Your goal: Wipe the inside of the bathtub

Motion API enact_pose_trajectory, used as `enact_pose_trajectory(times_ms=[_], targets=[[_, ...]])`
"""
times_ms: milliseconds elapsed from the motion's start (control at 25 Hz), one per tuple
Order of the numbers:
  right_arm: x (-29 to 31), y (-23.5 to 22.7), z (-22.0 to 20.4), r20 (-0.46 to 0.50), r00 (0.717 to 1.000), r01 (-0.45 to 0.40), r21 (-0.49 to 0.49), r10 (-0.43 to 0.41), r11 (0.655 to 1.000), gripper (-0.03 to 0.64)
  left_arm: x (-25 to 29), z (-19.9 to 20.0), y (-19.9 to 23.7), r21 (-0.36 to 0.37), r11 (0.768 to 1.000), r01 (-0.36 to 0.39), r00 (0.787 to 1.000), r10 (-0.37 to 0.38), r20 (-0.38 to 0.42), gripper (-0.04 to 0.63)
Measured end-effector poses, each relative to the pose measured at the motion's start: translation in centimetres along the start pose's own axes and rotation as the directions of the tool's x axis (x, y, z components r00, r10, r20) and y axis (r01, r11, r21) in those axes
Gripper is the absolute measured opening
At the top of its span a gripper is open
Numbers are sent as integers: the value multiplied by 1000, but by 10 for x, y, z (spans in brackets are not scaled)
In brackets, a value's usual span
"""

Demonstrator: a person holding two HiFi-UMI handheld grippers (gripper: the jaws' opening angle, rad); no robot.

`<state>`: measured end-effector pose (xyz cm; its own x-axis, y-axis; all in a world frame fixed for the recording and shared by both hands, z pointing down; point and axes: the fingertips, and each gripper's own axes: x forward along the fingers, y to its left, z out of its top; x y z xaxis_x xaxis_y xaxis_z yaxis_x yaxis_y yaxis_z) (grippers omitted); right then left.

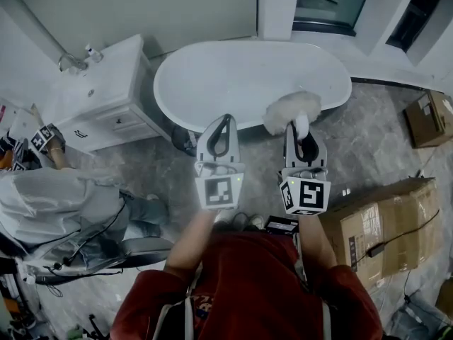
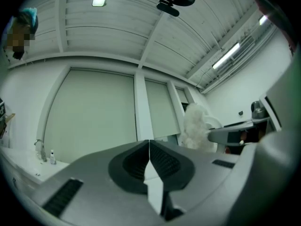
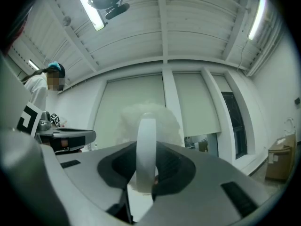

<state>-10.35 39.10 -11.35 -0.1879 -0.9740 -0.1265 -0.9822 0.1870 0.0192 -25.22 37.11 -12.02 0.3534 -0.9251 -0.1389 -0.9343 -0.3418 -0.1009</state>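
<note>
Bathtub [image 1: 233, 83] lies ahead of both grippers, long axis left-right | right gripper [image 1: 301, 129] jaws clamped on duster [image 1: 291, 112] handle, fluffy head by near rim | left gripper [image 1: 223, 129] jaws together, empty.

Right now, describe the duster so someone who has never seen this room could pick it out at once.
Find the white oval bathtub. At its near rim, toward the right end, the right gripper is shut on the duster by its white handle. It is the only fluffy puff there; the left gripper beside it holds nothing.
</note>
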Motion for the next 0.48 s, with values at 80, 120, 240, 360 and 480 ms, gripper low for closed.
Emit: enact_pose_trajectory(times_ms=[80,120,240,360,480], targets=[[-6,-8,0,10,1000,-17,10,17,1000,95,-1,2,-11,4,1000,-8,1000,8,5,17],[-10,-12,-1,13,1000,-23,14,22,1000,95,-3,3,-16,7,1000,-12,1000,12,10,17],[-22,-25,-3,22,999,-27,33,26,999,95,-9,5,-31,17,1000,-22,1000,22,17,17],[-29,-35,-5,28,999,-35,37,34,999,95,-10,3,-44,19,999,-32,999,32,12,17],[-31,-43,-6,31,999,-42,6,42,999,95,-8,2,-55,24,999,-36,999,35,16,17]])
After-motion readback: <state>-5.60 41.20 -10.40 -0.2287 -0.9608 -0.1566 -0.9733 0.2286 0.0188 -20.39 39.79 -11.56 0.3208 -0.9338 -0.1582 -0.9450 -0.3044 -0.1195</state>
